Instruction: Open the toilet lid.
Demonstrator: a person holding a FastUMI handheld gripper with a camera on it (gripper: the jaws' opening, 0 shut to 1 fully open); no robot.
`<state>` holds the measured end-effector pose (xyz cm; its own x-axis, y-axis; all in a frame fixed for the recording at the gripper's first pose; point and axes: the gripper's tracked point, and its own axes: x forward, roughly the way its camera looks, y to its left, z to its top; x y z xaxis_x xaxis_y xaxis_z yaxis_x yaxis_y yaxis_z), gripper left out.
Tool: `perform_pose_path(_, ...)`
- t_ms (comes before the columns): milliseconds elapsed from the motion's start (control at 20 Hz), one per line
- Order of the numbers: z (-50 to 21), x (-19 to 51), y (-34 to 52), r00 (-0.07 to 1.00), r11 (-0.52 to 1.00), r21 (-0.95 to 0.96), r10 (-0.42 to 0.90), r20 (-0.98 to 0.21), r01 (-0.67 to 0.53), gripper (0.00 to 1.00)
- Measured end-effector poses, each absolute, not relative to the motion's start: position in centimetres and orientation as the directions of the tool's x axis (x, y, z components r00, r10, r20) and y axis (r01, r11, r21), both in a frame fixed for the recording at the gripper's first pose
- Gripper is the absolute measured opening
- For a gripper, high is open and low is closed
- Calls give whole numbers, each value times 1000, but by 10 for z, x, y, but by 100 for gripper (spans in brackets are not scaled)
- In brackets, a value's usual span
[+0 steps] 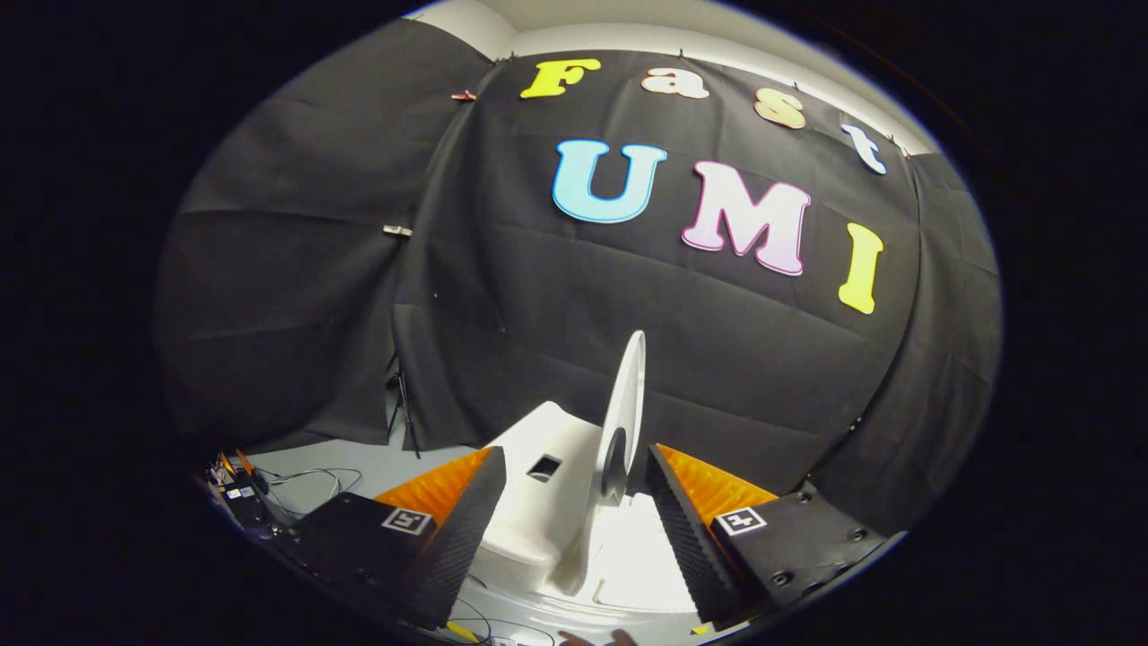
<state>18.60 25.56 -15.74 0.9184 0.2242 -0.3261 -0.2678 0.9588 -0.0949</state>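
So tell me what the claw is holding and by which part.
Nothing is held. The claw is open, its fingers apart on either side of the raised toilet lid, which stands edge-on between them, untouched by either.

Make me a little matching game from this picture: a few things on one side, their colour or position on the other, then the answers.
Things:
1. toilet lid
2. gripper
3. cables
4. toilet tank

Descriptions:
A. open, fingers apart on either side of the lid
B. white, with a small square hole
C. raised on edge, between the fingers
D. lying on the floor by the black cloth

Pairs: 1-C, 2-A, 3-D, 4-B
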Motion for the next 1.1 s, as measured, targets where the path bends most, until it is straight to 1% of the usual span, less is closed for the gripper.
perform_pose_path(200,-121,172,244,925,960,-38,256,-282,-277,98)
perform_pose_path(450,-61,151,192,949,968,1,247,-197,-252,98)
perform_pose_path(750,-5,121,86,980,987,17,162,-117,-161,99)
perform_pose_path(950,-7,101,17,989,996,-13,90,-116,-92,99)
perform_pose_path(1100,1,84,-25,995,998,-17,54,-87,-55,99)
